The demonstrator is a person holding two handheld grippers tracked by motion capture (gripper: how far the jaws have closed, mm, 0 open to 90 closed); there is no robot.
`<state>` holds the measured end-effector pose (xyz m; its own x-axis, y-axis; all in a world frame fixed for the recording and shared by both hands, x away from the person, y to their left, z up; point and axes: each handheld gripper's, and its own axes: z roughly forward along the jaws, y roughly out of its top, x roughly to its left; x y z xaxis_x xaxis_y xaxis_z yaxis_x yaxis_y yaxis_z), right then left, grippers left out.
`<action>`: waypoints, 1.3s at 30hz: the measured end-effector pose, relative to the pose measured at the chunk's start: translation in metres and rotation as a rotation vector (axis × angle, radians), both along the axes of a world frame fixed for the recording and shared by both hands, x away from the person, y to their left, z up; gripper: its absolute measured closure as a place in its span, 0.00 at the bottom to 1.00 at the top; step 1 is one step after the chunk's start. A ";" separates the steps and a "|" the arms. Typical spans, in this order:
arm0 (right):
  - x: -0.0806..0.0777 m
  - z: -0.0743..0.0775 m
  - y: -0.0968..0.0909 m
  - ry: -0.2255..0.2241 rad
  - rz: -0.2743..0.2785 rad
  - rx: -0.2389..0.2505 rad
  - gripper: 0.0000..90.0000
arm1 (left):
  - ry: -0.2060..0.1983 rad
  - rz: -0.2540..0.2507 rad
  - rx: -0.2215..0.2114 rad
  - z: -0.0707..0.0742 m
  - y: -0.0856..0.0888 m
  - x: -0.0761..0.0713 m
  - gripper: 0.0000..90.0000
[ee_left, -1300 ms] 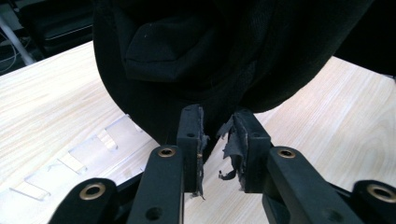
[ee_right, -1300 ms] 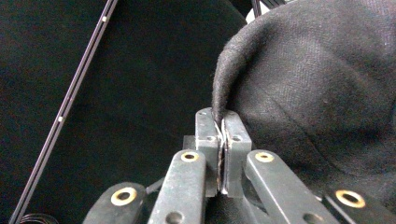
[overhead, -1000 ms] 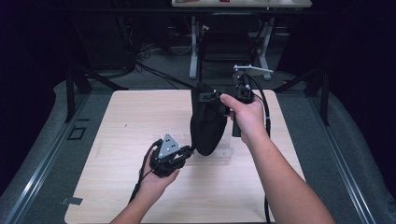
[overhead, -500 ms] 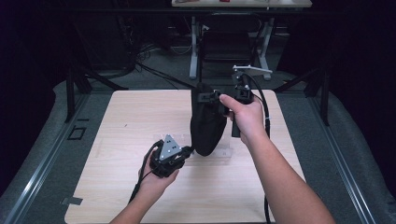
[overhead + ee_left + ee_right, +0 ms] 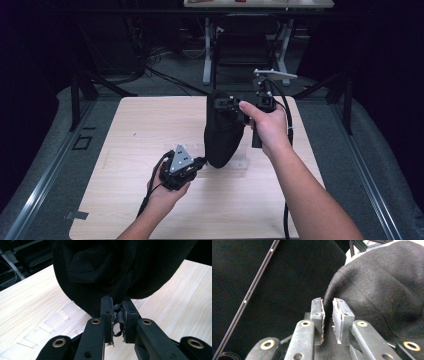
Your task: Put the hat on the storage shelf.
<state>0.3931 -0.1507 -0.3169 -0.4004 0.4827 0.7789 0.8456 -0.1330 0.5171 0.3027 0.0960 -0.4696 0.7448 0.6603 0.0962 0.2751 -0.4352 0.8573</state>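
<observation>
Thing: black cloth [image 5: 222, 137], a dark fabric piece hanging upright at the centre of the high view, its lower tip reaching down to the wooden table [image 5: 125, 130].
Top end: held up at the right gripper [image 5: 235, 111], just right of centre in the frame.
Bottom end: caught at the left gripper [image 5: 197, 165], low and left of centre.
Left gripper state: jaws nearly together, pinching a small fold of cloth [image 5: 118, 320]; the fold is bunched between the 2 pads.
Right gripper state: jaws have just been opening; a narrow gap stands between the pads in the right gripper view [image 5: 327, 315], cloth edge [image 5: 374, 290] beside and behind them. Whether the pads press on it I cannot tell.
Handling: soft, limp, light; it drapes and folds under its own weight, not fragile, likely a bit slippery in a thin pinch.
Where to grip: at a hem or doubled edge, deep in the pads, not a single loose layer.
</observation>
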 end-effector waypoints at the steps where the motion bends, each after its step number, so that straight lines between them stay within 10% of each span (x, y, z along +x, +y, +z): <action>1: -0.001 0.001 -0.002 -0.005 -0.004 -0.006 0.87 | -0.002 0.002 0.005 0.000 0.001 0.000 0.92; 39: -0.010 -0.009 -0.048 -0.009 -0.077 -0.014 0.82 | 0.056 0.085 0.007 -0.029 0.031 0.005 0.94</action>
<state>0.3836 -0.1985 -0.3262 -0.3682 0.5235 0.7683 0.8286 -0.1901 0.5266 0.3073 0.1269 -0.4991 0.6904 0.7208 0.0608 0.3585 -0.4141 0.8367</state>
